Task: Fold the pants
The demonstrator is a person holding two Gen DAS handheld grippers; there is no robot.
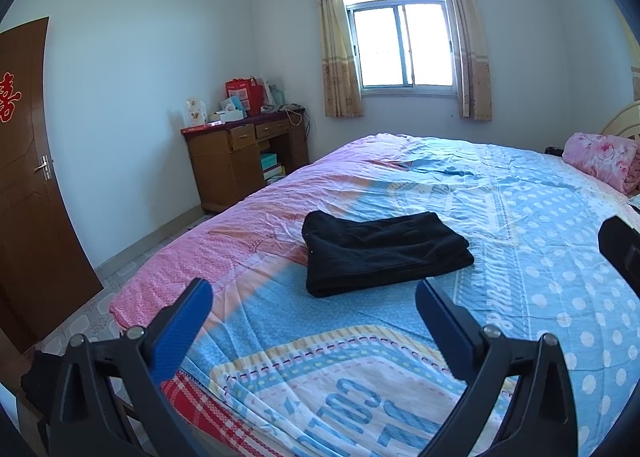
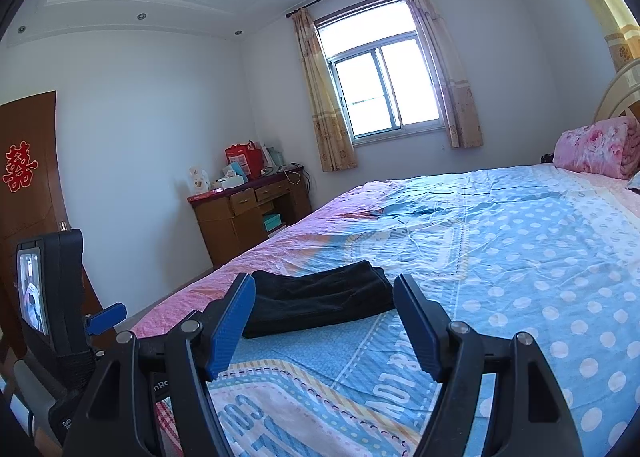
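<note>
1. Black pants (image 1: 380, 251) lie folded on the bed (image 1: 540, 257) in the left wrist view; the left hand-held gripper (image 1: 314, 299) gapes empty, short of them.
2. Right wrist view: the right hand-held gripper (image 2: 324, 297) is likewise spread and empty; a careless nudge could undo the stacked layers.

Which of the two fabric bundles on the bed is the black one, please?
The folded pants lying mid-bed before the open grippers; the other, a pink floral quilt, sits by the headboard.
</note>
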